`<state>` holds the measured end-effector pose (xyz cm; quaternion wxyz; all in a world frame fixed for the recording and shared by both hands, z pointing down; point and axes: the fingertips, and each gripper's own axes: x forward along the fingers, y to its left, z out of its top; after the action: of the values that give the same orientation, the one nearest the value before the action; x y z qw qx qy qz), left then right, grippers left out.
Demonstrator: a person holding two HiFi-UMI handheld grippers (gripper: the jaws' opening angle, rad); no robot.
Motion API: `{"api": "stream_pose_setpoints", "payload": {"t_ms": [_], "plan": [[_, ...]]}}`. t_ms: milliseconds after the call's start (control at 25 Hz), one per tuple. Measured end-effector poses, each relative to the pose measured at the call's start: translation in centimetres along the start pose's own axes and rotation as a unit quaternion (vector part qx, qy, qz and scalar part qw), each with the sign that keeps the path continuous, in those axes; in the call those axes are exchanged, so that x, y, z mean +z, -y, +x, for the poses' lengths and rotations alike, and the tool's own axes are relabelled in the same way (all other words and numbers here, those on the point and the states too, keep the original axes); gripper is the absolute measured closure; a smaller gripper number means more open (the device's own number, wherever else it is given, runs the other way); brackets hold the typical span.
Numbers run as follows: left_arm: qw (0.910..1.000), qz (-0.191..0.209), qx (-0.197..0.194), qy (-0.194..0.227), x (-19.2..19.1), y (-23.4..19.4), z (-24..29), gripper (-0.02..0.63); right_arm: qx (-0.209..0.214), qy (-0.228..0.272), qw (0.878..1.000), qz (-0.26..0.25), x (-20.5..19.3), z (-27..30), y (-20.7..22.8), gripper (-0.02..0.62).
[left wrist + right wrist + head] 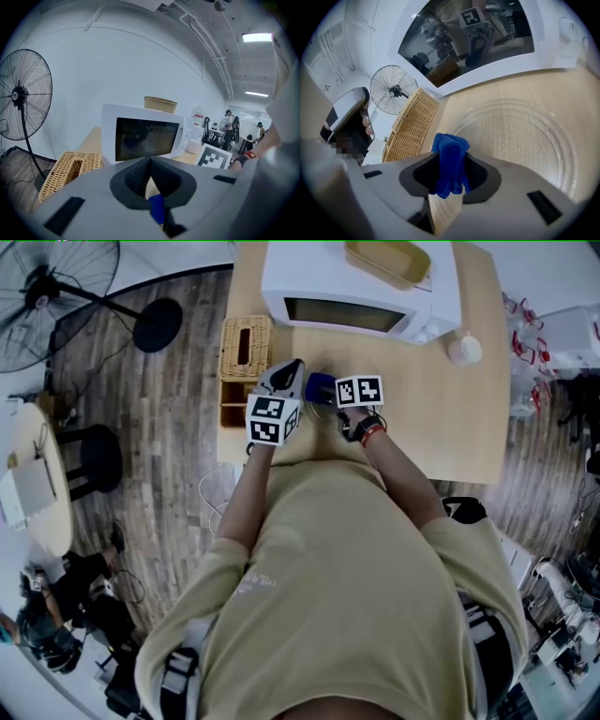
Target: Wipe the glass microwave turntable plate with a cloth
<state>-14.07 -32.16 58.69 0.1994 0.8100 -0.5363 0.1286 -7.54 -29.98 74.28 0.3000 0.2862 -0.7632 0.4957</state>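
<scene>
The clear glass turntable plate (520,140) lies flat on the wooden table (441,427) in front of the microwave (361,292). My right gripper (450,166) is shut on a folded blue cloth (450,154), held just over the plate's near left rim. In the head view the cloth (320,388) shows between the two grippers and the plate is hard to make out. My left gripper (151,164) points at the microwave door (145,136) with its jaws meeting at the tips. Nothing shows clamped between them. Through the gap under its jaws I see table and a bit of blue cloth (157,208).
A wicker basket (246,348) stands at the table's left edge, close to my left gripper (286,381). A yellow container (387,261) sits on top of the microwave. A white jar (464,348) is at the microwave's right. A standing fan (56,296) is on the floor, left.
</scene>
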Motion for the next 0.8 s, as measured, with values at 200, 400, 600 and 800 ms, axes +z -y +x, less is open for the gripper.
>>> {"api": "stream_pose_setpoints", "payload": {"t_ms": [200, 400, 600, 800], "plan": [[1.0000, -0.001, -0.003, -0.001, -0.1, 0.3, 0.2, 0.586, -0.004, 0.004, 1.000, 0.007, 0.0, -0.8, 1.0, 0.459], [1.0000, 0.003, -0.009, -0.002, 0.1, 0.6, 0.5, 0.586, -0.004, 0.007, 1.000, 0.013, -0.1, -1.3, 1.6, 0.458], [0.9999, 0.005, -0.013, -0.004, 0.1, 0.9, 0.8, 0.586, -0.005, 0.010, 1.000, 0.018, 0.0, -2.1, 2.7, 0.457], [0.9999, 0.003, -0.015, -0.008, -0.2, 1.0, 1.0, 0.586, -0.008, 0.012, 1.000, 0.023, -0.1, -3.2, 3.8, 0.458]]}}
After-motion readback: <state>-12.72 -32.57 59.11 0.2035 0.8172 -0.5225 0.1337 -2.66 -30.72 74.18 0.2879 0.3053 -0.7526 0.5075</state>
